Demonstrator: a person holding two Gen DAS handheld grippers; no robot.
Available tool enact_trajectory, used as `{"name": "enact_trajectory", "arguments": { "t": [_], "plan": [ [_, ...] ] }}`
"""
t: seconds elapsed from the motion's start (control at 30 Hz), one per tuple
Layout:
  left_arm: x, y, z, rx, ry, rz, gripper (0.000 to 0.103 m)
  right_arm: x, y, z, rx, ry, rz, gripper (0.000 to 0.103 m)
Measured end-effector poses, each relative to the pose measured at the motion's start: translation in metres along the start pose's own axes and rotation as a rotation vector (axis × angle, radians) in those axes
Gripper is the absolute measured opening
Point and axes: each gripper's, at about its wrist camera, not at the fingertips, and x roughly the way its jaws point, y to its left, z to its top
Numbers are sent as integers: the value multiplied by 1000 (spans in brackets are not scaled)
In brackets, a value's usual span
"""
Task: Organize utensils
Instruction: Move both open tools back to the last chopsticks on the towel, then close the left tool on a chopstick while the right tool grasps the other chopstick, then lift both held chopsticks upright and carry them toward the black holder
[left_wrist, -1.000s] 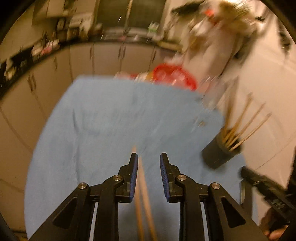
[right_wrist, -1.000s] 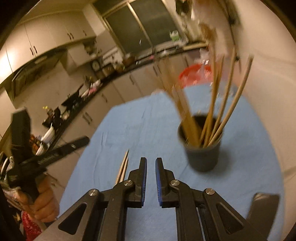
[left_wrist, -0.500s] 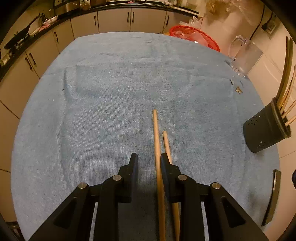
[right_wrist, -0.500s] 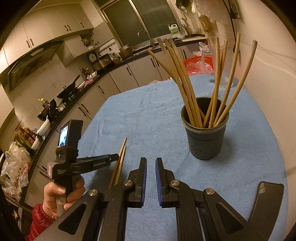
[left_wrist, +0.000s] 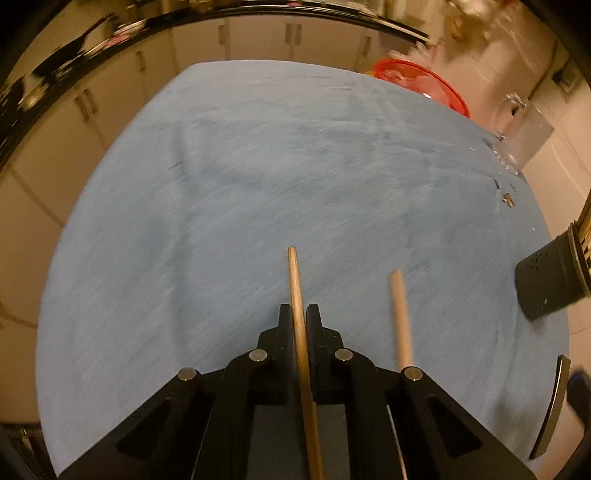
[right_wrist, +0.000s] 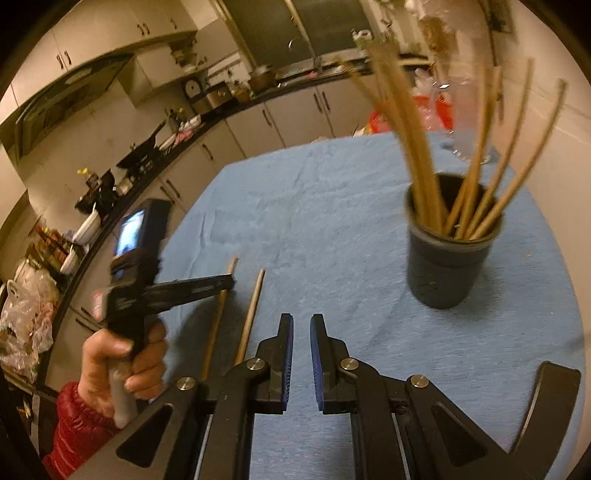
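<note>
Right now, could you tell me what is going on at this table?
A person is tidying chopsticks with two handheld grippers. The left gripper has closed on one chopstick lying on the blue cloth; a second chopstick lies loose just beside it. The right gripper is shut and holds nothing, hovering over the cloth. The dark holder, already filled with several chopsticks, stands upright further along the table.

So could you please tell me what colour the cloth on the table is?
Light blue; the cloth shows best in the left wrist view.
</note>
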Motion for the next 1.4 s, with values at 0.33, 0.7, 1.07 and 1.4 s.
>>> {"name": "enact_trajectory", "arguments": {
  "t": [0.33, 0.7, 1.07, 1.4],
  "plan": [
    [-16, 44, -37, -47, 3, -86, 8, 114, 33, 34, 37, 269, 52, 13],
    [-20, 49, -35, -14, -5, -91, 8, 169, 68, 49, -75, 333, -117, 13],
    [-79, 42, -29, -23, -177, -165, 7, 82, 76, 54, -74, 78, 31, 6],
    [-165, 13, -49, 38, -377, -186, 7, -47, 94, 26, -165, -298, 101, 6]
  ]
}}
